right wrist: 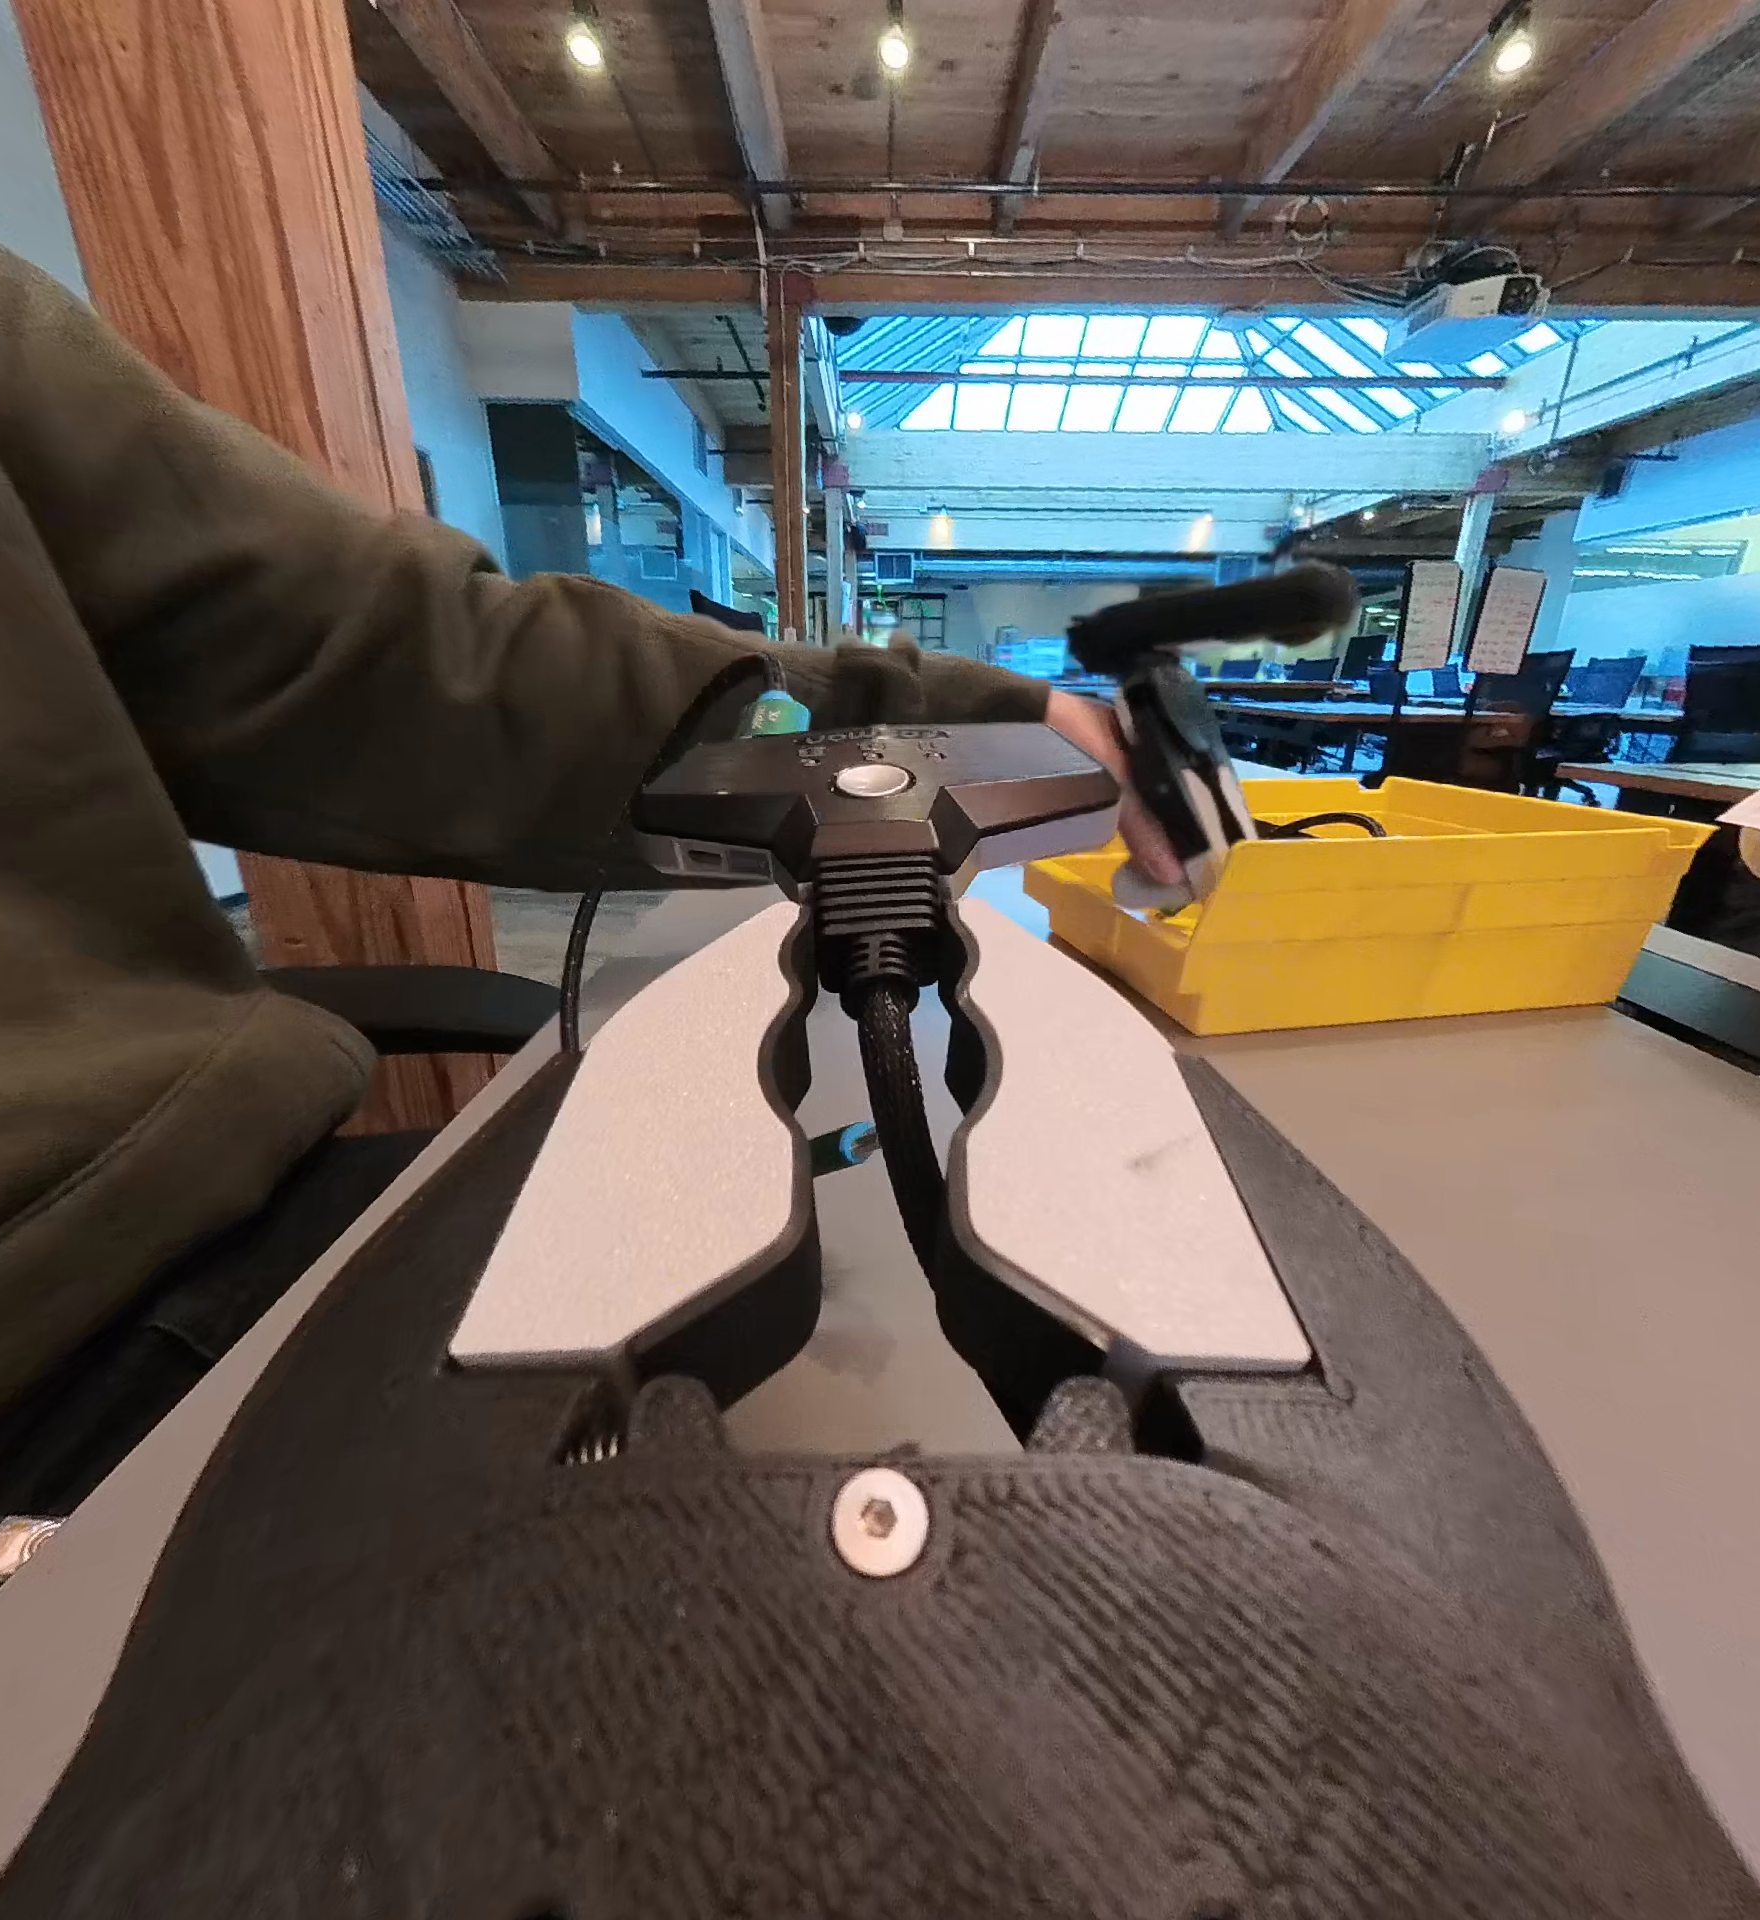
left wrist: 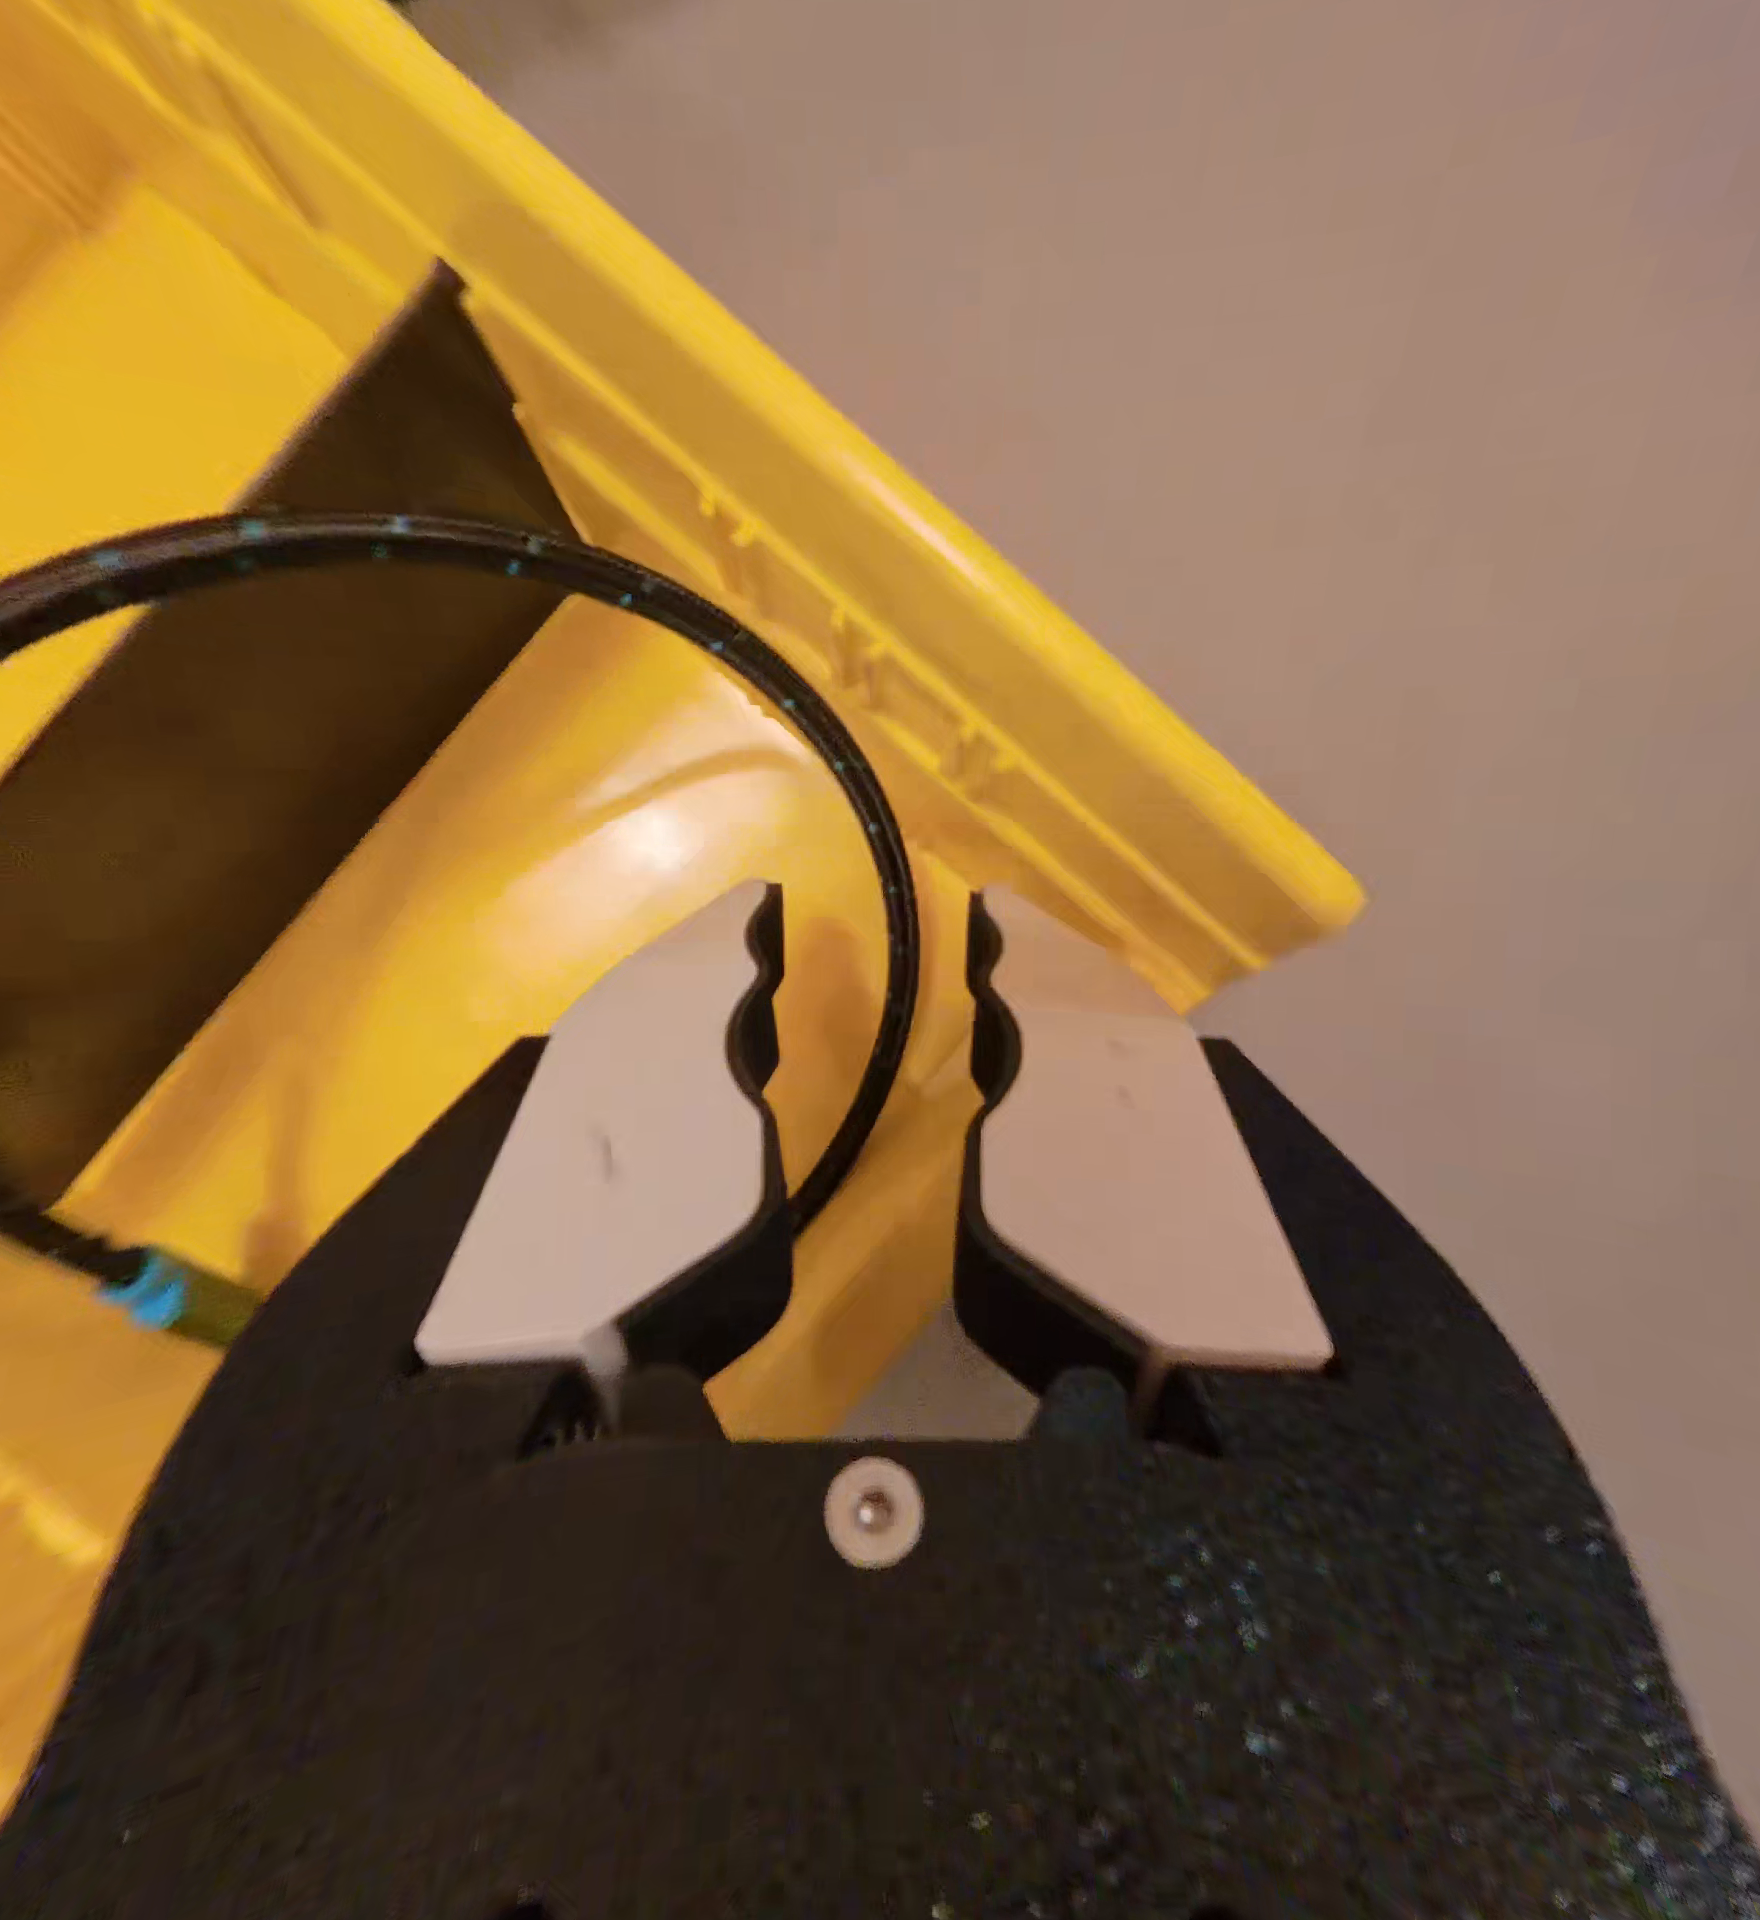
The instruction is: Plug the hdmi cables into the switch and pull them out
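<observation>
- My right fingers clamp the HDMI switch by its ribbed neck, steadying it at twelve o'clock above the tabletop.
- My left fingers stand apart over the yellow bin, straddling a braided HDMI cable, ready to pick it up.

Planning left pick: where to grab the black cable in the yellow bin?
Grip the HDMI cable at its teal-collared plug, a rigid end low in the yellow bin, coming from above through the open top. The left gripper is open; the looped cord would flex.

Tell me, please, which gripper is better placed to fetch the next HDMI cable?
Left. The left gripper is open over the yellow bin, straddling the HDMI cable; the right gripper grips the switch.
</observation>
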Demonstrator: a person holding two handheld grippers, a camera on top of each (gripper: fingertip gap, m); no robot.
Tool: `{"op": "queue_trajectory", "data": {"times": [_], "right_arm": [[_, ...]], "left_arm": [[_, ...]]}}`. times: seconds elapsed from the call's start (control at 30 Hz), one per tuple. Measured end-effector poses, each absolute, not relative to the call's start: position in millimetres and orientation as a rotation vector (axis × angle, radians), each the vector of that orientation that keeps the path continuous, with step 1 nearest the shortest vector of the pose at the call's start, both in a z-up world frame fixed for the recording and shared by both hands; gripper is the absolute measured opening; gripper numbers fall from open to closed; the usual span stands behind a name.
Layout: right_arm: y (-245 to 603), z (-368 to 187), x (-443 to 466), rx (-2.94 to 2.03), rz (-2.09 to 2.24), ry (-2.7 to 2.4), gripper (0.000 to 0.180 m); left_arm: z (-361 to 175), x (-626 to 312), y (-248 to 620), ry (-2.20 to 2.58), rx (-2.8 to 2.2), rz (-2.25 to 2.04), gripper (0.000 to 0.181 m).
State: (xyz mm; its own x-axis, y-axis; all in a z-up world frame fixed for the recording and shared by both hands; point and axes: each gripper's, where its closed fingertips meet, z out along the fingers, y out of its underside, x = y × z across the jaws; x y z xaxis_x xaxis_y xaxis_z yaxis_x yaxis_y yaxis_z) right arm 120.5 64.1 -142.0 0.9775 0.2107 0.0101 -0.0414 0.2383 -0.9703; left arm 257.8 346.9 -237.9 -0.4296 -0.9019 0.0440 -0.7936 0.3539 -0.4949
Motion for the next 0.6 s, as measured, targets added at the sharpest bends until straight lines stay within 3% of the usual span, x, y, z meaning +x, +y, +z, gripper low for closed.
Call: {"op": "queue_trajectory", "data": {"times": [0.03, 0.3, 0.4, 0.6], "right_arm": [[63, -141, 119, -1.313, 0.179, -0.157, 0.022], [63, -141, 118, -1.313, 0.188, -0.166, 0.022], [63, -142, 118, -1.315, 0.187, -0.167, 0.022], [62, -141, 119, -1.308, 0.18, -0.163, 0.022]], "left_arm": [[-243, 261, 346, 2.399, -1.558, -0.665, 0.033], [-249, 265, 338, 2.456, -1.746, -0.868, 0.021], [-246, 266, 332, 2.444, -1.759, -1.001, 0.006], [-234, 258, 334, 2.458, -1.497, -0.942, 0.006]]}}
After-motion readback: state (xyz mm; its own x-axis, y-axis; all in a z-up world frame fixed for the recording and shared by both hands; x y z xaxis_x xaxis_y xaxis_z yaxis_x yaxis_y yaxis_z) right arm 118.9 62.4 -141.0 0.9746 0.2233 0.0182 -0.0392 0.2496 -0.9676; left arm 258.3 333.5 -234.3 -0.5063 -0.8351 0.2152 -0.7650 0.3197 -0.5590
